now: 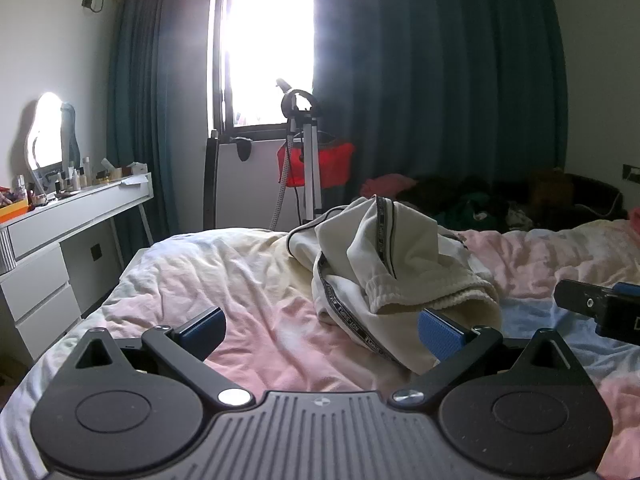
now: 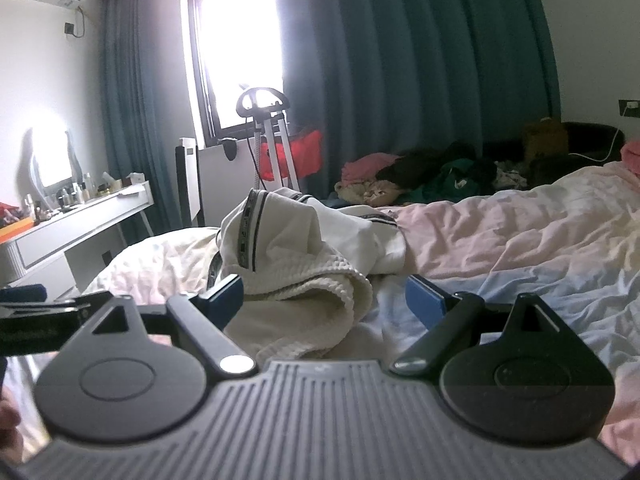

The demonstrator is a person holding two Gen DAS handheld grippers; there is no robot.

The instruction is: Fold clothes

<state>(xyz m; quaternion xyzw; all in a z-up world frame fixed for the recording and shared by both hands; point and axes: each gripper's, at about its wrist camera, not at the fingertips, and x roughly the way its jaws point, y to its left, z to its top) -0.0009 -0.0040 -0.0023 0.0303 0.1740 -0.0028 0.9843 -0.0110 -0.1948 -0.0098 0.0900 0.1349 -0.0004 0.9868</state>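
Note:
A cream-white garment [image 1: 384, 264] with black lettered trim lies crumpled in a heap on the pastel bedsheet [image 1: 240, 280]. My left gripper [image 1: 320, 330] is open just in front of it, its right blue pad [image 1: 440, 336] against the heap's near edge, nothing held. In the right wrist view the same garment [image 2: 304, 248] shows its ribbed hem [image 2: 320, 288] lying between the open fingers of my right gripper [image 2: 324, 300], jaws wide apart. The right gripper's body [image 1: 600, 308] enters the left wrist view at the right edge.
A white dressing table [image 1: 72, 216] with a lit mirror and bottles stands left of the bed. Past the foot of the bed stand a garment steamer [image 1: 300, 152] and a red item. A pile of dark and pink clothes [image 2: 432, 176] lies at the far side, before teal curtains.

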